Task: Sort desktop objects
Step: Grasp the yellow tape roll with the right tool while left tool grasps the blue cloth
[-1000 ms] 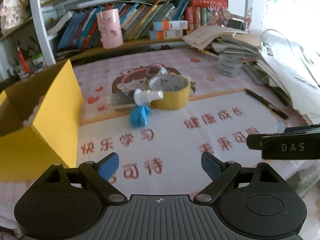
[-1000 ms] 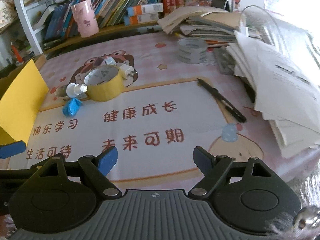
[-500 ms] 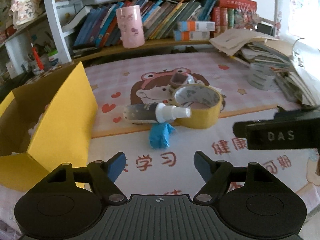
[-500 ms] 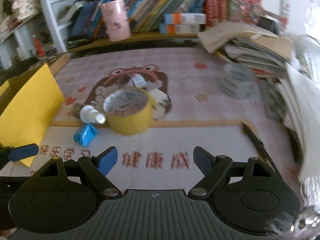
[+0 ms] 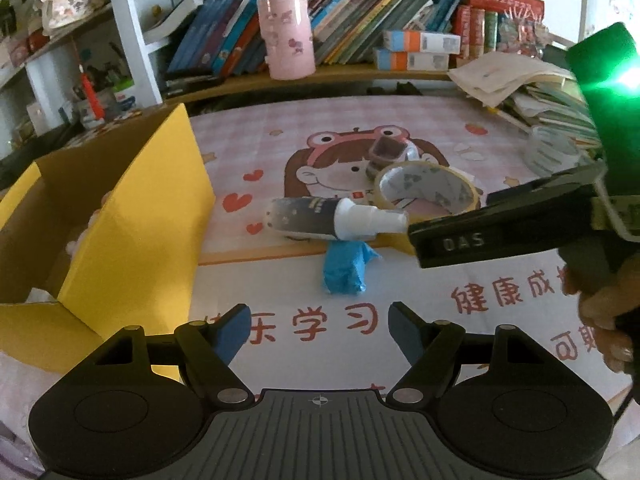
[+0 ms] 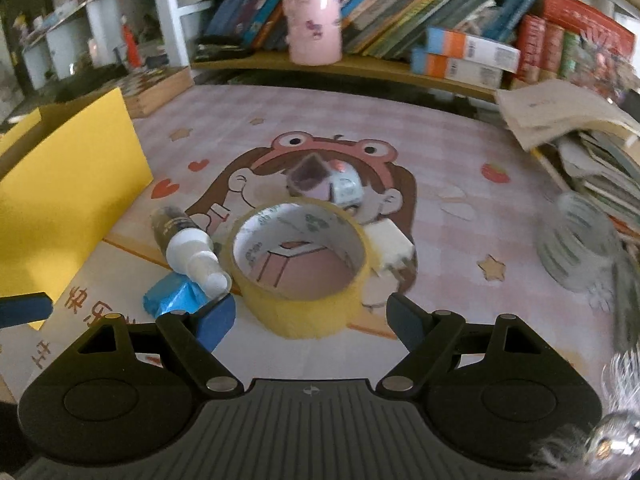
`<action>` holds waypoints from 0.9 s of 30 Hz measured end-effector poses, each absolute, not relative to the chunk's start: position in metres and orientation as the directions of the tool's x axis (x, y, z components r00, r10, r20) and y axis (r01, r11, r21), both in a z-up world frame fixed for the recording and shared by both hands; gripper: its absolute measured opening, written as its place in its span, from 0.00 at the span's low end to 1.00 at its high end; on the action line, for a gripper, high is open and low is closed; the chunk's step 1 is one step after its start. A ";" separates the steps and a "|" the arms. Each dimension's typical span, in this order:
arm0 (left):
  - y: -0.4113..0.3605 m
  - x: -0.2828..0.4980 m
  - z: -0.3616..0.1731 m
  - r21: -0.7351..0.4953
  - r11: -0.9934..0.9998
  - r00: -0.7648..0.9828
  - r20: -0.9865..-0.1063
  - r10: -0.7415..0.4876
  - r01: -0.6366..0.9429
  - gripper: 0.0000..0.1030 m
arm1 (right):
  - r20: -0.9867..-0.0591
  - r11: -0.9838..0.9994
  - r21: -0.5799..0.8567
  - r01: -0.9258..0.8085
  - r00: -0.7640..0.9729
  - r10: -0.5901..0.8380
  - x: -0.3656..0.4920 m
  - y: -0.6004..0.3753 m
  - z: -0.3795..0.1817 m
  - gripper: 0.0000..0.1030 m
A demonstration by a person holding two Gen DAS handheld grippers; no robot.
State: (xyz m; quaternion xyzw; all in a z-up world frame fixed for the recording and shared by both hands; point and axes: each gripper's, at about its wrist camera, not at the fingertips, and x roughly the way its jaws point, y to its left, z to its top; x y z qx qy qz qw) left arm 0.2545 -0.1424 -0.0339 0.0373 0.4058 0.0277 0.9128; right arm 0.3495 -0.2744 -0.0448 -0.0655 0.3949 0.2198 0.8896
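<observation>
Sideways, spray bottle — nozzle toward yellow tape roll.

Glossy plastic was seen on tape roll & spray bottle; matt cardboard on yellow box; crinkled blue wrapper; smooth printed desk mat.

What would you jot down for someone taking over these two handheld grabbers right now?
Left gripper: open, empty, above the mat before the blue packet.
Right gripper: open, empty, right at the yellow tape roll.
Spray bottle lies beside the roll, the blue packet under its nozzle; a small tape roll and a white block lie behind.
Yellow box on the left.
Left: all five still on the mat.
</observation>
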 end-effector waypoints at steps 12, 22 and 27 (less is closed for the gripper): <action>-0.145 0.268 -0.039 0.096 0.995 0.670 -0.737 0.081 -0.015 0.71 | -0.722 0.857 0.003 -0.515 0.592 0.358 0.378 -0.255 -0.061 0.80; -0.149 0.293 -0.054 0.095 0.995 0.661 -0.747 0.070 0.002 0.53 | -0.685 0.900 0.074 -0.430 0.634 0.359 0.355 -0.290 -0.043 0.79; -0.150 0.304 -0.059 0.084 0.996 0.669 -0.741 0.052 0.015 0.46 | -0.684 0.918 0.107 -0.382 0.642 0.347 0.337 -0.304 -0.038 0.79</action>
